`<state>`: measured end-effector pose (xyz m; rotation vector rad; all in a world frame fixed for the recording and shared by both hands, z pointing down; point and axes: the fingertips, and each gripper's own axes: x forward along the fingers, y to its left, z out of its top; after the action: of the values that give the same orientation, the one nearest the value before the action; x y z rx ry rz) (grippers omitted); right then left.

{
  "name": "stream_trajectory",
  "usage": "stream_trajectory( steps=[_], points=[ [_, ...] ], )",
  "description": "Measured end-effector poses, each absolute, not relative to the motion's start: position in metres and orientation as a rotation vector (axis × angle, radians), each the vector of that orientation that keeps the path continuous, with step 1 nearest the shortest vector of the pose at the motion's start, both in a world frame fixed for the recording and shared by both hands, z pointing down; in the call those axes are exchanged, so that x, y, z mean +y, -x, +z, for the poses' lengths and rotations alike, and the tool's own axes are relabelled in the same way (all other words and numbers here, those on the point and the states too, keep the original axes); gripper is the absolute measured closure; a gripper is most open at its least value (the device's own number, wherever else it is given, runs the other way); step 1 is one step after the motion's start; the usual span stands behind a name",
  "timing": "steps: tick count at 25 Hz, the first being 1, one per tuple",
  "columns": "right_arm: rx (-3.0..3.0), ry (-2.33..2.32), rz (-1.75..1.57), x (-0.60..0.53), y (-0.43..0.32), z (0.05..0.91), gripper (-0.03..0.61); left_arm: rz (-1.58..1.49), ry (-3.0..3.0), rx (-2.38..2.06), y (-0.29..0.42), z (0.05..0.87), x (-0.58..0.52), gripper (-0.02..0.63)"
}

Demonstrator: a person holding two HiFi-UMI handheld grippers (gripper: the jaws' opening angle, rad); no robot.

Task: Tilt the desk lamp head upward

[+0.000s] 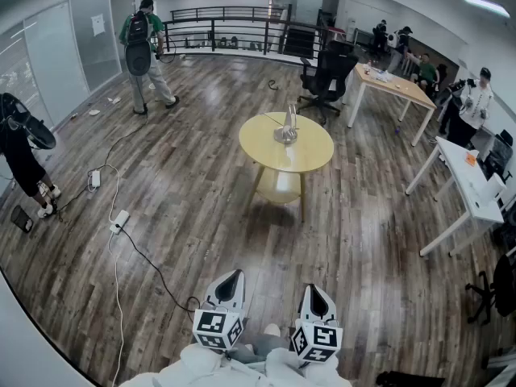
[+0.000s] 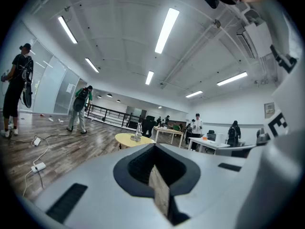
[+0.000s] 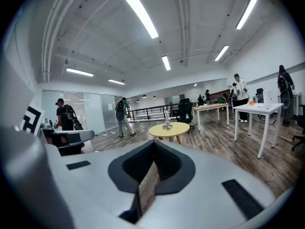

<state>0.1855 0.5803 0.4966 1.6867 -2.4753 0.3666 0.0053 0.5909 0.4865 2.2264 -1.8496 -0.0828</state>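
A small silver desk lamp [image 1: 286, 127] stands on a round yellow table [image 1: 266, 153] in the middle of the room, far ahead of me. It also shows small in the left gripper view as the lamp [image 2: 138, 132] on the table [image 2: 127, 139], and in the right gripper view as the lamp [image 3: 167, 122] on the table [image 3: 171, 130]. My left gripper [image 1: 228, 287] and right gripper [image 1: 316, 300] are held close to my body, side by side, both shut with nothing between the jaws. Several metres of wood floor lie between them and the table.
White cables and power strips [image 1: 119, 220] trail over the floor at left. A person with a backpack [image 1: 143, 51] stands at the back left. A black office chair [image 1: 329, 77], wooden desk [image 1: 393, 87] and white desk [image 1: 468, 185] stand at right, with people beyond.
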Motion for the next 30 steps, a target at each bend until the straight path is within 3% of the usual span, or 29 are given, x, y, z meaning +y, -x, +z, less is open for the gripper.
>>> stream_trajectory(
  steps=[16, 30],
  points=[
    [-2.490, -1.705, 0.317, 0.486, -0.169, 0.489, 0.566, -0.018, -2.250, -1.866, 0.010, 0.492, 0.510, 0.614],
    [-2.501, -1.691, 0.304, 0.343, -0.182, 0.481, 0.566, -0.011, -2.246, -1.888, -0.010, 0.488, 0.376, 0.614]
  ],
)
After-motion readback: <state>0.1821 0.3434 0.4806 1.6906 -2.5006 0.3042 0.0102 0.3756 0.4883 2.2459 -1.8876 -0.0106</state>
